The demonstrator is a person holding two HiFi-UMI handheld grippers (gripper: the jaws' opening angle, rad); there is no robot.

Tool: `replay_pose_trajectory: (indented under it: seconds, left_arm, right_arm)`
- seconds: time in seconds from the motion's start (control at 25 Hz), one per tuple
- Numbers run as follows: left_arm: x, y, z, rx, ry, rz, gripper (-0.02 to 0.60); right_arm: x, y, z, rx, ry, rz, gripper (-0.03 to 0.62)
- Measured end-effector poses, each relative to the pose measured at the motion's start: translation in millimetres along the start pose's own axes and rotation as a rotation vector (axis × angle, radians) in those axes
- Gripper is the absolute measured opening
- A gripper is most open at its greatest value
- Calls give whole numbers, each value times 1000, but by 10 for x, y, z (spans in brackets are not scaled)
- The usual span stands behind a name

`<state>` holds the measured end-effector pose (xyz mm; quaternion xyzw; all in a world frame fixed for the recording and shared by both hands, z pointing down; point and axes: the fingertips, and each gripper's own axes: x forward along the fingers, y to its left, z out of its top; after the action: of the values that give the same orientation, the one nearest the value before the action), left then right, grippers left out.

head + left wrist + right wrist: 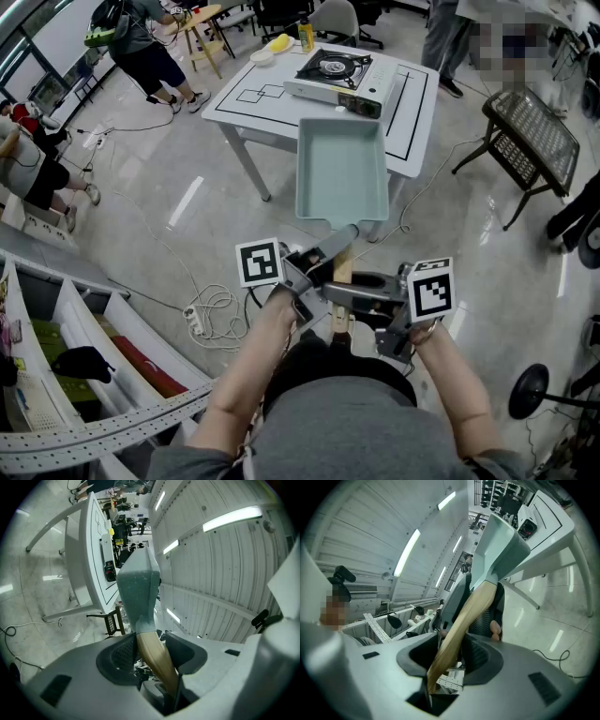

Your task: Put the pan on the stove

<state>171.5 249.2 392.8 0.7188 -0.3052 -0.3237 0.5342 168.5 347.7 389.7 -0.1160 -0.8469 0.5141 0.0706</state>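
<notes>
A pale teal rectangular pan (342, 169) with a wooden handle (342, 274) hangs level in the air, in front of the white table (234, 103). The portable gas stove (330, 77) stands on that table beyond the pan, its burner bare. My left gripper (314, 267) and right gripper (364, 292) both grip the handle, one from each side. In the left gripper view the handle (153, 651) runs between the jaws of the gripper (147, 651) up to the pan (137, 585). The right gripper view shows the same handle (457, 630) in the right gripper (454, 649).
A yellow object (280, 42) and a bottle (305, 33) stand at the table's far edge. A black wire rack (531, 136) is to the right. A power strip with cables (197, 321) lies on the floor at left, beside shelving (94, 356). People stand at far left.
</notes>
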Motion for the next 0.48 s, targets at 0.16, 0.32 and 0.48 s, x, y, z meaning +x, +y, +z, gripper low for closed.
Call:
replay_pose_trajectory:
  seconds: [0.16, 0.32, 0.48]
  left_arm:
    - [7, -40, 21, 11, -2, -11, 178]
    - [7, -46, 2, 5, -8, -22, 178]
    - [22, -43, -22, -7, -16, -30, 178]
  right_arm:
    - [1, 24, 22, -14, -2, 5, 164]
    - [-20, 34, 6, -27, 0, 11, 170]
    - [-51, 30, -6, -32, 4, 17, 173]
